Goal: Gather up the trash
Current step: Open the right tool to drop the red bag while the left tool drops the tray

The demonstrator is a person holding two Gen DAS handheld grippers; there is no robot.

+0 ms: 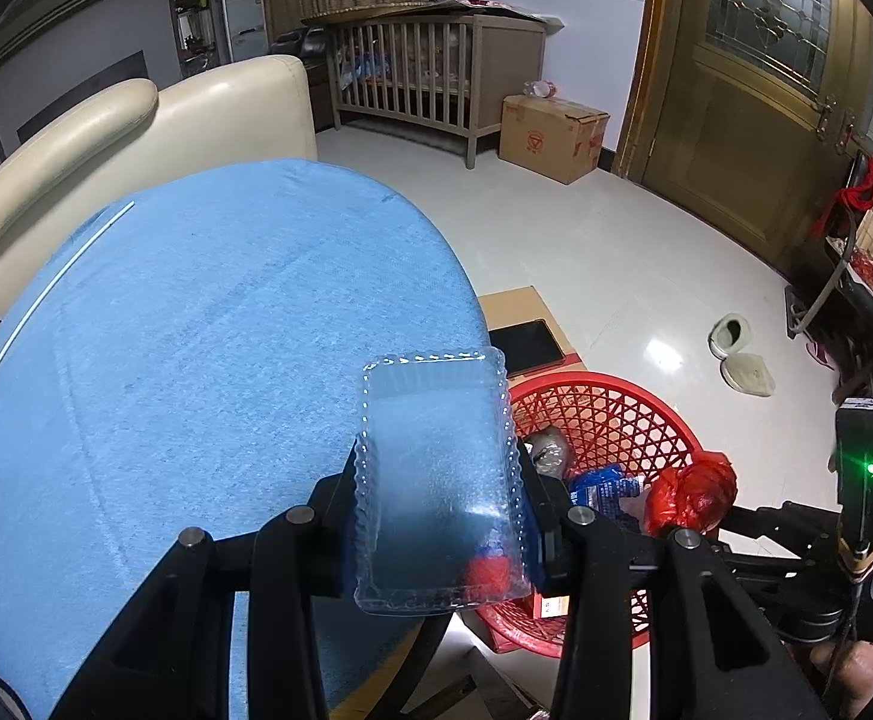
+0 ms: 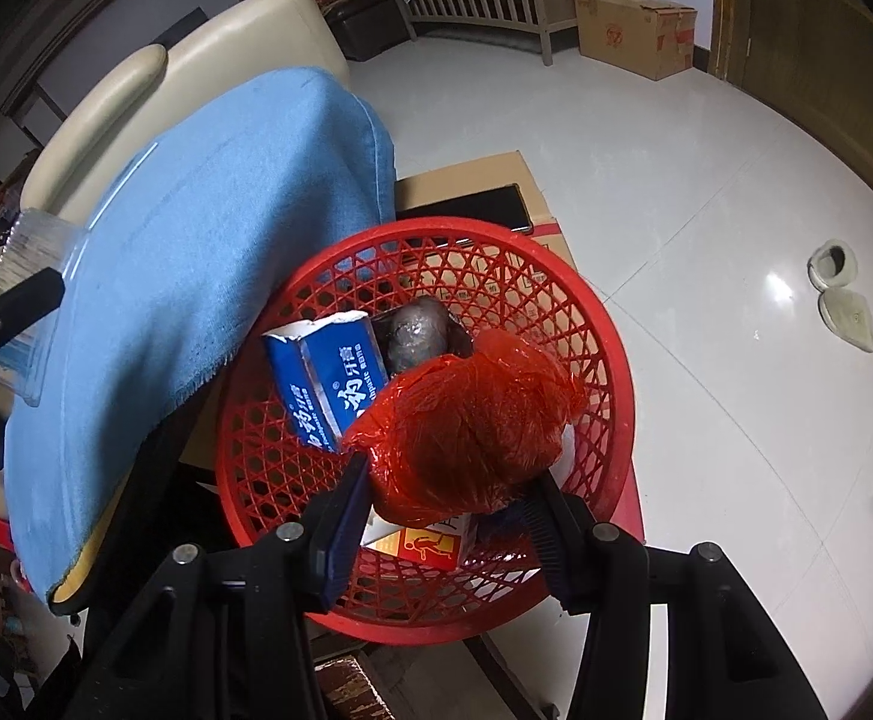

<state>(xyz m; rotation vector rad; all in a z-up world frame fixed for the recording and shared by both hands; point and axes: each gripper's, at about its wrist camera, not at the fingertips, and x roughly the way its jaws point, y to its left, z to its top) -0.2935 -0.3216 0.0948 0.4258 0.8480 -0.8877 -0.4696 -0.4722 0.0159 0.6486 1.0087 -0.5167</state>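
The right tool (image 2: 445,501) is pinching a crumpled red plastic bag (image 2: 466,426) directly above the red basket (image 2: 592,324). The film is thin, glossy and slippery, bunched into a loose ball; if it is let go while a fold is clinging to a pad, it is likely to trail out over the rim. The left tool (image 1: 439,510) is pinching a clear plastic tray (image 1: 436,480) by its long sides, over the edge of the blue-covered surface (image 1: 196,300) and beside the basket. The tray is rigid but thin, rectangular, with a scalloped rim; too firm a squeeze is likely to buckle it or pop it free, and a release from here risks dropping it between surface and basket. The cover is a soft woven cloth, draping over the rounded edge. Inside the basket, a lattice of moulded plastic, are lying a blue cardboard toothpaste box (image 2: 328,378) torn open at one end, a grey foil-like lump (image 2: 418,330) and a small white carton (image 2: 421,540). The basket is standing on a flattened cardboard box (image 2: 532,222), which could let it slide if nudged. Beyond lie glossy floor tiles (image 2: 706,240).
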